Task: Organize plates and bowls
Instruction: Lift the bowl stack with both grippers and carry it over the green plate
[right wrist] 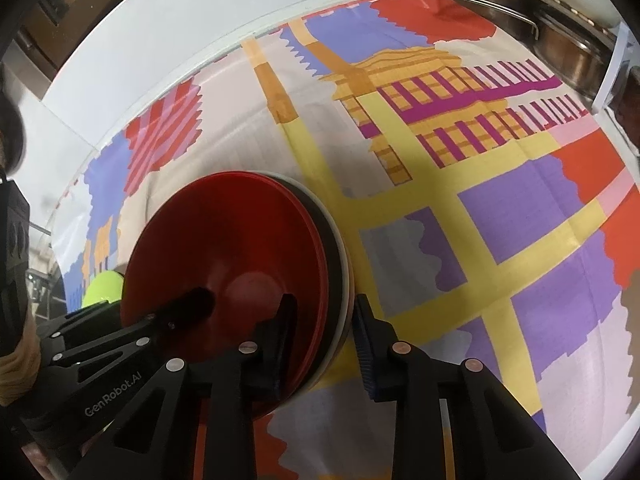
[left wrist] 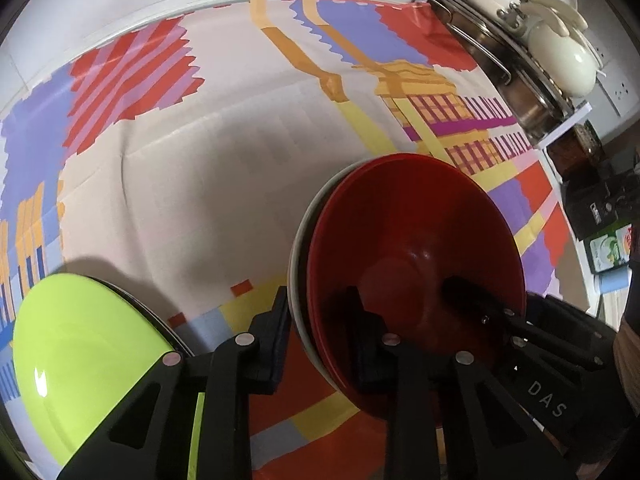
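Note:
A stack of nested red bowls (left wrist: 408,248) sits in a white bowl (left wrist: 298,240) on the patterned tablecloth (left wrist: 200,168). My left gripper (left wrist: 320,328) is shut on the stack's near-left rim, one finger outside the white bowl and one inside the red one. My right gripper (right wrist: 324,332) is shut on the opposite rim of the same red bowls (right wrist: 240,240), with its outer pad against the white bowl (right wrist: 347,264). Each gripper's fingers show inside the bowl in the other's view. A lime-green plate (left wrist: 80,360) lies on a dark plate at lower left.
Stacked steel pots (left wrist: 516,80) and a cream lidded pot (left wrist: 568,60) stand on a rack at the back right. Dark boxes and a carton (left wrist: 604,248) sit beyond the table's right edge. A white wall (right wrist: 200,20) runs behind the table.

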Demonstrator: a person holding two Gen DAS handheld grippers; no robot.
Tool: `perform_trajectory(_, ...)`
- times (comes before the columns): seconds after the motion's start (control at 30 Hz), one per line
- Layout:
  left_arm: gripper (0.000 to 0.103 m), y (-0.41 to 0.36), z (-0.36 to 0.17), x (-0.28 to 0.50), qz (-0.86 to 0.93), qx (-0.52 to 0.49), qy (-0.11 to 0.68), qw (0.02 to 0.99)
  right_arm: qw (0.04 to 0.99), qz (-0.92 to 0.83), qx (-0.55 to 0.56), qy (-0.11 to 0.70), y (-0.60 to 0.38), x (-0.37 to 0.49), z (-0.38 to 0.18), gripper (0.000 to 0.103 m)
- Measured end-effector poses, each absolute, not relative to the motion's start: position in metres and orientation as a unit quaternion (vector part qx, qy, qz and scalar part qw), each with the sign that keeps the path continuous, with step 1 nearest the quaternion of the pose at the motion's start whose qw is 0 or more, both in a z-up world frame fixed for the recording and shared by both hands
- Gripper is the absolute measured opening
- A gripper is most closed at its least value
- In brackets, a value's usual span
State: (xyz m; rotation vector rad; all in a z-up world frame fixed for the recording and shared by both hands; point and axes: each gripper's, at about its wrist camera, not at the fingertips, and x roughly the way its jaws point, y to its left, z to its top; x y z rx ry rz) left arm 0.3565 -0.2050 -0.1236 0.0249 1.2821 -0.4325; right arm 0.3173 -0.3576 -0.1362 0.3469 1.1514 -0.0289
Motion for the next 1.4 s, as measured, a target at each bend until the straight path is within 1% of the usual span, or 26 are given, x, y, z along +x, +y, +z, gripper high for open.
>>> perform_trajectory(0.13,0.025,-0.203,-0.125,0.356,-0.199,0.0,0.6,0.775,0.822,-0.025,0.177,0.541,-0.361,0.317,-0.137,0.026)
perform_trajectory(0.27,0.025,-0.199,-0.125,0.354,-0.199,-0.014,0.608,0.769,0.821,-0.034,0.187,0.539,-0.363,0.314,-0.135,0.026)
perform_trajectory(0.57,0.024,-0.178,-0.101,0.337,-0.19,-0.028,0.585,0.788,0.828,-0.028,0.177,0.531,-0.35,0.305,-0.118,0.026)
perform_trajectory(1.03,0.024,-0.086,-0.063,0.304,-0.137,-0.074,0.547,0.822,0.854,0.033,0.127,0.503,-0.273,0.295,-0.082,0.026)
perform_trajectory(1.4,0.024,-0.012,-0.067,0.278,-0.085,-0.101,0.544,0.829,0.846,0.094,0.092,0.517,-0.194,0.291,-0.087,0.026)
